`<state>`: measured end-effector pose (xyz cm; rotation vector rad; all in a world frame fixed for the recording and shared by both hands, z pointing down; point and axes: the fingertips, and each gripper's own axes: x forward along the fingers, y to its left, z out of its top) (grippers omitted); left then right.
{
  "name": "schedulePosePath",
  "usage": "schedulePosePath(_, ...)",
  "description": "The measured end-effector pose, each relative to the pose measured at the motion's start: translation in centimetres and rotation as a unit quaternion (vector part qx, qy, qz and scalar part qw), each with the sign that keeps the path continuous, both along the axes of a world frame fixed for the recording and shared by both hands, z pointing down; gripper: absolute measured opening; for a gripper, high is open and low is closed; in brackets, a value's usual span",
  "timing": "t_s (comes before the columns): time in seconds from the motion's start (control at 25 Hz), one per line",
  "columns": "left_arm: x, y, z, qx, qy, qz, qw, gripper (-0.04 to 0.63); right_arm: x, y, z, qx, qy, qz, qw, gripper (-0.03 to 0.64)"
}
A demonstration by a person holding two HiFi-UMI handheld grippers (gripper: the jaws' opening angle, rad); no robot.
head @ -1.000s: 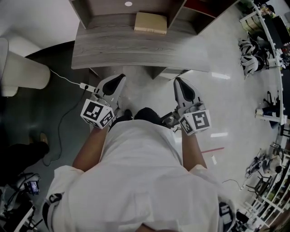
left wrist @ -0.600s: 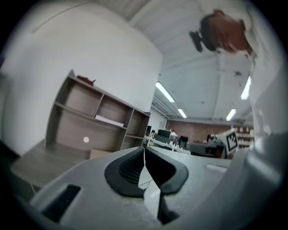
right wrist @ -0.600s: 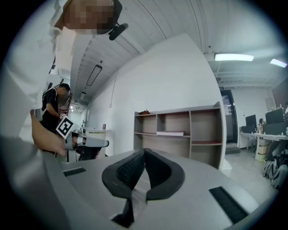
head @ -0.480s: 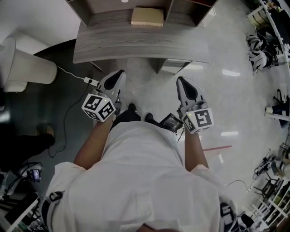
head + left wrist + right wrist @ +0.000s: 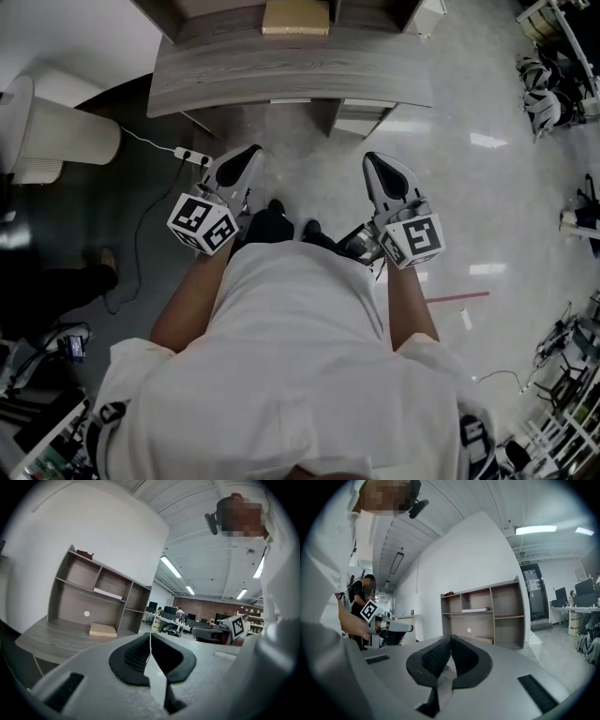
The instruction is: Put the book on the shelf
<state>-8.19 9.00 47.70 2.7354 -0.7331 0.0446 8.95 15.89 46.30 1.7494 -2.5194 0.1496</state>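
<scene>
The tan book [image 5: 295,17] lies flat on the grey wooden desk [image 5: 291,80] at the top of the head view, at the foot of the shelf unit. It also shows in the left gripper view as a tan book [image 5: 103,630] and, partly hidden, in the right gripper view as a tan book [image 5: 485,640]. My left gripper [image 5: 246,156] and right gripper [image 5: 375,161] hang side by side in front of the person's body, well short of the desk. Both are shut with nothing between the pads. In their own views the left gripper [image 5: 150,635] and right gripper [image 5: 450,637] point at the shelf unit [image 5: 101,595].
A thin white book [image 5: 475,610] lies on a middle shelf, and a small dark object [image 5: 85,553] sits on top of the unit. A white bin [image 5: 56,141] and a power strip with cable [image 5: 187,156] are on the floor at left. Office desks and people fill the background.
The desk and book have slid toward the top of the head view, so the distance to them has grown. Both grippers stay shut and keep their places before the body.
</scene>
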Motion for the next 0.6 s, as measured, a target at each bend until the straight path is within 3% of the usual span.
schedulePosePath(0.2,0.3,0.7,-0.6,0.01,-0.016,0.013,0.9997,0.023,0.8,-0.7,0.8,0.001,-0.017,0.013,1.0,0.015)
schedulePosePath(0.6,0.3,1.4,-0.8,0.009,-0.023,-0.012,0.9996,0.023,0.8,0.1,0.5,0.001,-0.001,-0.007,1.0,0.015)
